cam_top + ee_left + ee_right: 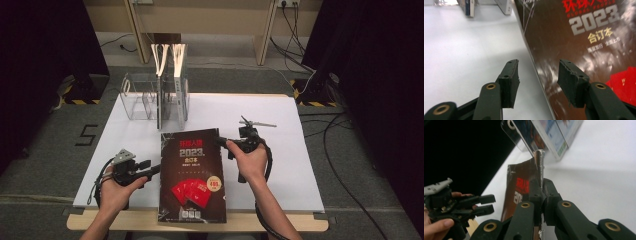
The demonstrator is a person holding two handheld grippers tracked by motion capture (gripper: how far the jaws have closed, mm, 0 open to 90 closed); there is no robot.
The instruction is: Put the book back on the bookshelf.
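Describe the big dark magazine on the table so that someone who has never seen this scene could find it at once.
On the white table, nearer the person than the clear rack of upright books, lies the dark magazine. The right gripper is clamped on its edge and the open left gripper is at its other side. Its cover shows "2023" and red cards.

A white sheet [280, 115] covers a wooden table [280, 224]. Near its far left edge stands a clear acrylic rack [137, 97] holding upright books [172, 85]. Grey carpet [45, 150] surrounds the table, black curtains [380, 60] hang at both sides, and cables [295, 30] trail across the far floor.
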